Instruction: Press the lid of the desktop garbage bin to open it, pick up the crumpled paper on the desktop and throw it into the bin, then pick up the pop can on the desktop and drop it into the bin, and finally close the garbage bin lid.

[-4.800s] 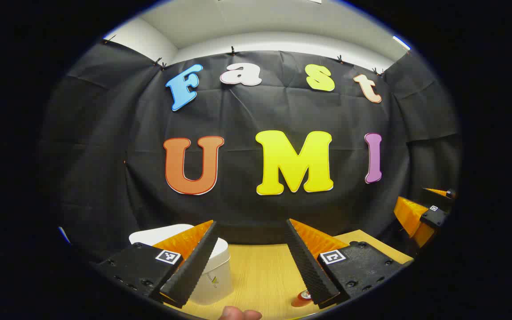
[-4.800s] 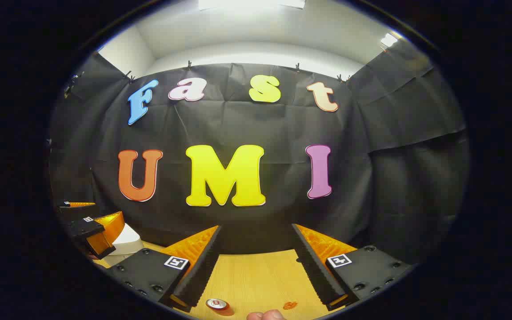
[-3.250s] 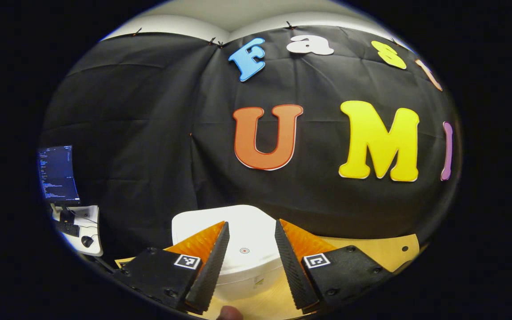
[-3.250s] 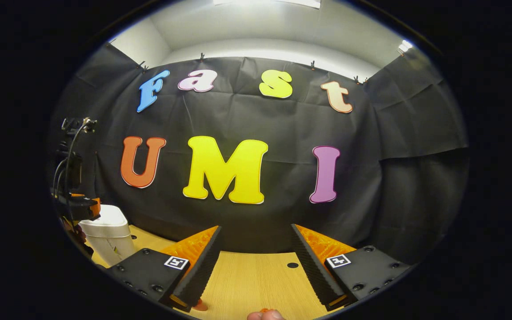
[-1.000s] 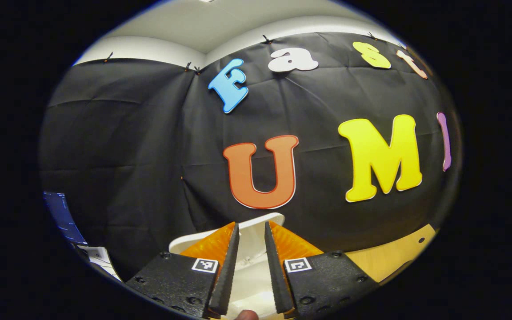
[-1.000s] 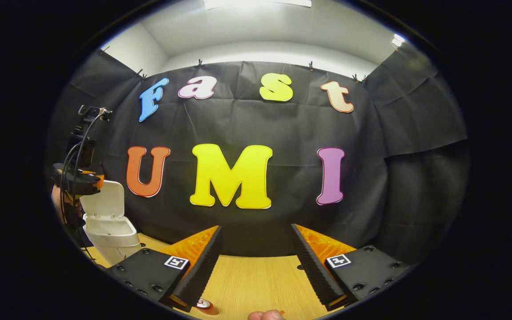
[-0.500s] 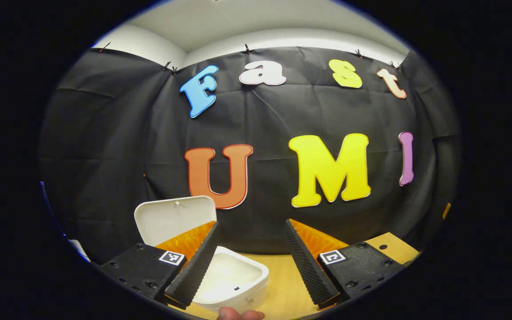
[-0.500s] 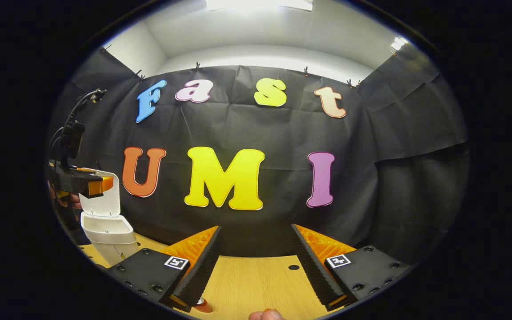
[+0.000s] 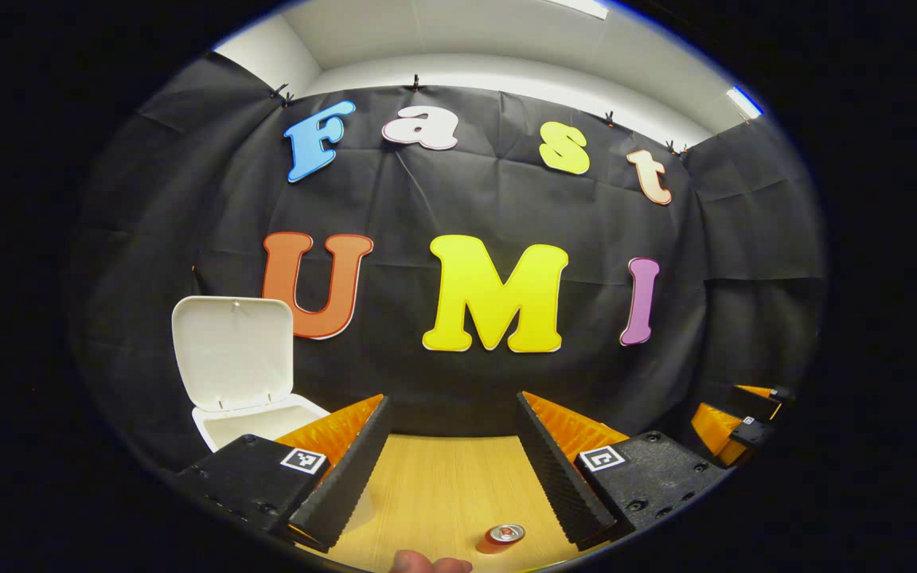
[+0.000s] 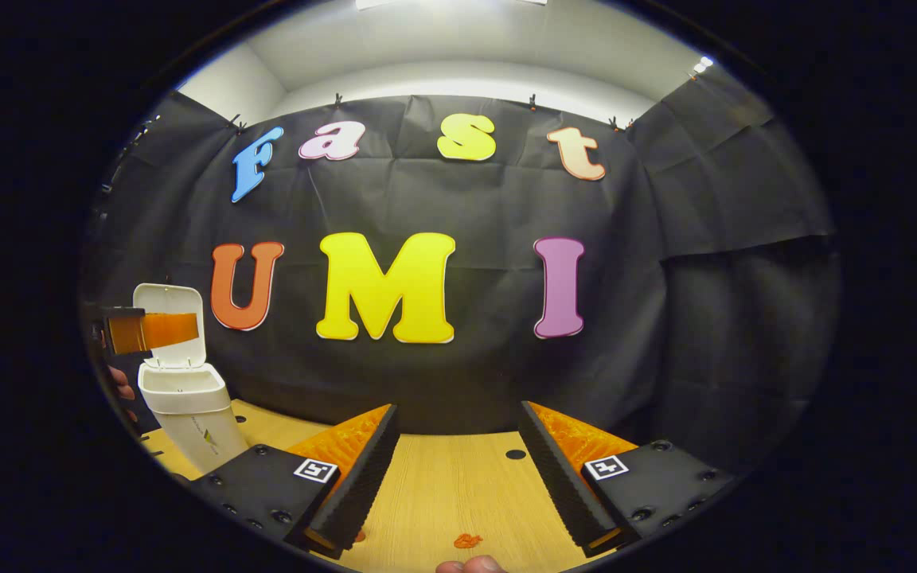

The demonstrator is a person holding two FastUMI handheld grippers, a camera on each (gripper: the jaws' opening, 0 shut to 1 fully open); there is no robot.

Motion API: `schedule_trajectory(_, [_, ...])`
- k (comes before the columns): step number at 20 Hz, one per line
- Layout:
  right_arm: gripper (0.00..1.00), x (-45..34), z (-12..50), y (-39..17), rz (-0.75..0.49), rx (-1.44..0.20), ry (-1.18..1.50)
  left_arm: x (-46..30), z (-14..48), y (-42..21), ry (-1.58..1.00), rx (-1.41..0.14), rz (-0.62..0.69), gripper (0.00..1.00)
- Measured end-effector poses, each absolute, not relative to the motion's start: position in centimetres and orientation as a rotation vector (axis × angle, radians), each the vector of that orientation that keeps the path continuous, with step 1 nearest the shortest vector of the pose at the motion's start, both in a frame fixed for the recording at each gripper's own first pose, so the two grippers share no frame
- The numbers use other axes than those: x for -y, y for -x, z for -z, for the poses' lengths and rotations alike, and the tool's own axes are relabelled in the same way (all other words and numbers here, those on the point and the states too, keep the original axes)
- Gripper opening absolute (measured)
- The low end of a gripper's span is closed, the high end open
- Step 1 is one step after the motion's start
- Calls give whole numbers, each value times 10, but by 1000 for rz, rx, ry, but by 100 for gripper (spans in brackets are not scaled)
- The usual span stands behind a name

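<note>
The white bin (image 9: 245, 422) stands at the left of the wooden table (image 9: 435, 485), its lid (image 9: 232, 354) swung upright. A red pop can (image 9: 501, 537) stands near the table's front, low between my fingers. My left gripper (image 9: 452, 398) is open and empty, to the right of the bin. In the right gripper view the bin (image 10: 188, 406) is far left, with my left gripper (image 10: 158, 330) level with its lid (image 10: 170, 306). A small orange crumpled paper (image 10: 467, 541) lies close below my right gripper (image 10: 457, 407), which is open and empty. The can (image 10: 359, 537) peeks out by one finger.
My right gripper (image 9: 725, 407) shows at the right edge of the left gripper view. A small dark hole (image 10: 515, 454) marks the table top toward the back. A hand (image 10: 116, 382) shows behind the bin. The black cloth wall closes off the back.
The left gripper narrowed over the bin lid, the lid sprang up, and the gripper opened again. In the last half second it drew away to the right, bringing the can into its view.
</note>
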State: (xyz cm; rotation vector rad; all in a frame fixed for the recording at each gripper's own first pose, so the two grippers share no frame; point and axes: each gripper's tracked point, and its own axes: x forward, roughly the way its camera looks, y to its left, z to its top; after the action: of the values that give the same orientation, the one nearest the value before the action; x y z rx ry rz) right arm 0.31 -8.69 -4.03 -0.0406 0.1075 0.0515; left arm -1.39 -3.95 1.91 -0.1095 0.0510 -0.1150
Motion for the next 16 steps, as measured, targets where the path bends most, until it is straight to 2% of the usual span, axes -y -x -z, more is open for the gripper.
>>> schedule_trajectory(16, [96, 117, 262, -26, -107, -533, 59, 35, 1, 53, 51, -139, 59, 99])
